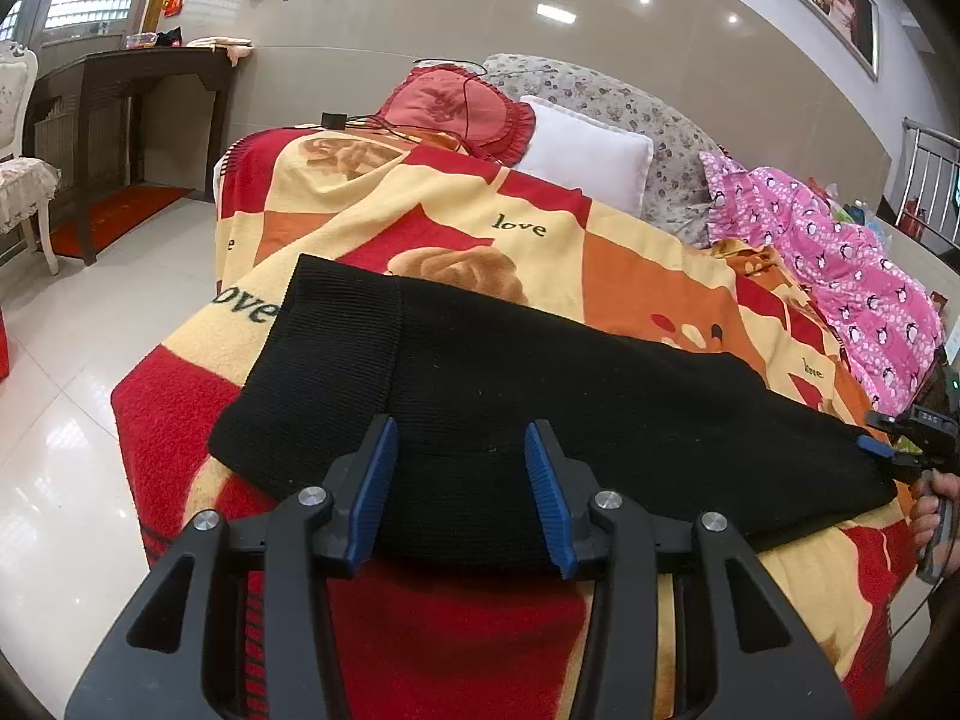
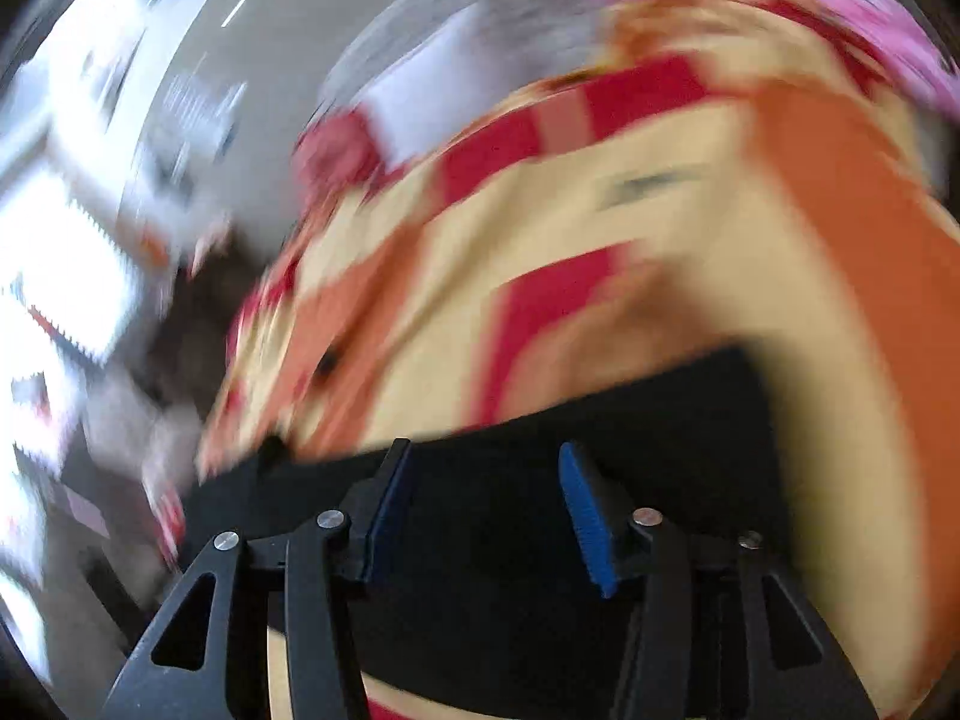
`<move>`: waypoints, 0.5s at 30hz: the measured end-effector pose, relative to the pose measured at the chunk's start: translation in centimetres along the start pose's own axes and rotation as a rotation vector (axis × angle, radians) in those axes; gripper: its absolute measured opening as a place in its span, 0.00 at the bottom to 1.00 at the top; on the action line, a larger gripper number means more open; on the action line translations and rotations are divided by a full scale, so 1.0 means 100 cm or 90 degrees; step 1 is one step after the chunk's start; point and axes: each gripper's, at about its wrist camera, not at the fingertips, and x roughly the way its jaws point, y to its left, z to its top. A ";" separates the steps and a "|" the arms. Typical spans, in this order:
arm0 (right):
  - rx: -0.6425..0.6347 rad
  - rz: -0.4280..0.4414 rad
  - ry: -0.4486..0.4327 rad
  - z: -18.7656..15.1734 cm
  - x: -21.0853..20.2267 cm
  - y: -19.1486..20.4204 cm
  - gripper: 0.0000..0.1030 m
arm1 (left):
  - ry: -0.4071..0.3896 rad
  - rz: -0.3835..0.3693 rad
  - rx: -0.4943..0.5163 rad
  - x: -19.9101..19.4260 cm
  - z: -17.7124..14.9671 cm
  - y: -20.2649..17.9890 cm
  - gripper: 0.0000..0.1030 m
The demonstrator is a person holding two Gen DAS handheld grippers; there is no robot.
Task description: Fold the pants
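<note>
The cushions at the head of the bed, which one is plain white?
The square white pillow, leaning on the grey flowered headboard. The other cushion, to its left, is the red round cushion with a frilled edge and a cable lying across it.

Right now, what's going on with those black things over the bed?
A person is folding black pants on a bed covered by a red and yellow blanket, with a pair of tongs in each hand. The left tongs stand open over the near edge of the pants, their pads clear of the cloth. The right tongs are open too, over the other end; that view is blurred. The pants lie flat, already doubled over.
</note>
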 end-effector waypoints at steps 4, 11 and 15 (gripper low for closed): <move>0.097 -0.053 -0.063 0.011 -0.041 -0.039 0.36 | 0.000 0.004 0.004 0.001 0.000 -0.002 0.44; -0.079 0.125 -0.014 -0.041 -0.035 0.072 0.46 | 0.006 0.017 0.023 0.002 0.000 -0.009 0.50; -0.154 0.014 0.008 -0.070 -0.020 0.075 0.46 | 0.007 0.018 0.026 0.002 0.000 -0.010 0.52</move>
